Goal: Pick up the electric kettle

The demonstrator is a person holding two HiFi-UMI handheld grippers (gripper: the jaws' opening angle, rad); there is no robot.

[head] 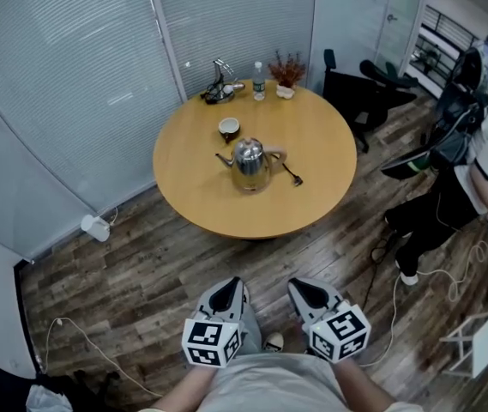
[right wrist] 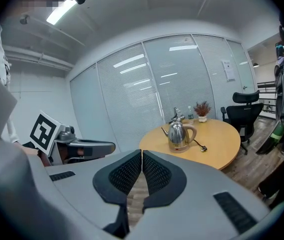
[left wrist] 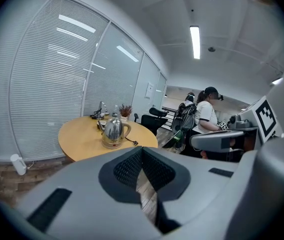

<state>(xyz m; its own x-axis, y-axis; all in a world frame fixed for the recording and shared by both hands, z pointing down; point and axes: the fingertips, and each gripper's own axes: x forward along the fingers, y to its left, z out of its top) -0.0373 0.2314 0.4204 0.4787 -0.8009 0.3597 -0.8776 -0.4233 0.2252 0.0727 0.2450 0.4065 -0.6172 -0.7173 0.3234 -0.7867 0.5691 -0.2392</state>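
Note:
A shiny steel electric kettle (head: 250,163) stands upright near the middle of the round wooden table (head: 321,196), its cord and plug (head: 293,176) trailing to the right. My left gripper (head: 233,285) and right gripper (head: 297,287) are side by side over the floor, well short of the table, both shut with nothing in them. In the left gripper view the kettle (left wrist: 114,132) is far beyond the closed tips of the left gripper (left wrist: 142,152). In the right gripper view the kettle (right wrist: 179,134) stands far past the right gripper (right wrist: 142,154).
A cup (head: 229,128), a water bottle (head: 259,81), a small potted plant (head: 286,74) and a dark tangle of gear (head: 219,88) sit at the table's far side. A black office chair (head: 372,88) and a person (head: 475,170) are at the right. Cables lie on the wooden floor (head: 123,299).

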